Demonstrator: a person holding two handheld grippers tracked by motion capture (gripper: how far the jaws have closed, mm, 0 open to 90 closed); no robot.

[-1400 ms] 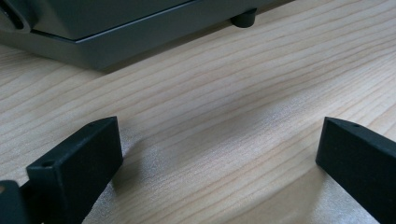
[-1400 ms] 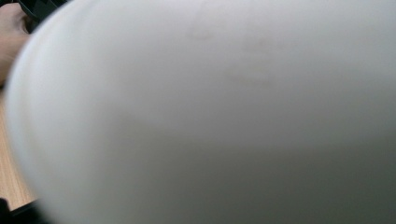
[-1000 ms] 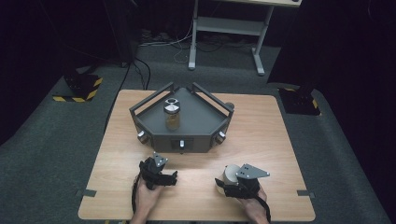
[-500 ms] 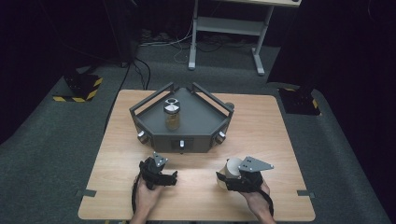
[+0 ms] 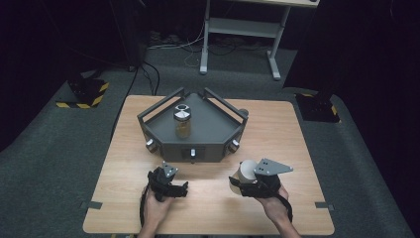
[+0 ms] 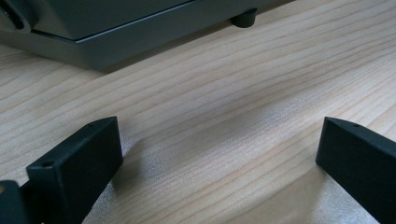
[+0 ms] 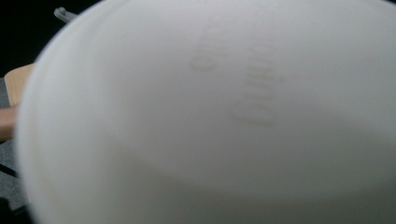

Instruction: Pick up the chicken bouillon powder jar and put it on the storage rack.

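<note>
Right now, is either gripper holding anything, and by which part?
The right gripper holds a white cup-like container; the exact grip spot is hidden. The left gripper is open over the table, holding nothing.

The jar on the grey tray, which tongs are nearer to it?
Left. The left tongs rest just below the jar, slightly left; the right tongs, holding a white cup, sit farther right.

The white round lid (image 5: pixel 246 171) sits tilted in the right gripper (image 5: pixel 241 184), above the table's front edge, at about 5 o'clock from the jar (image 5: pixel 182 122). Its flat, pale face (image 7: pixel 219 116) looks blurred close up, with faint raised marks.
</note>
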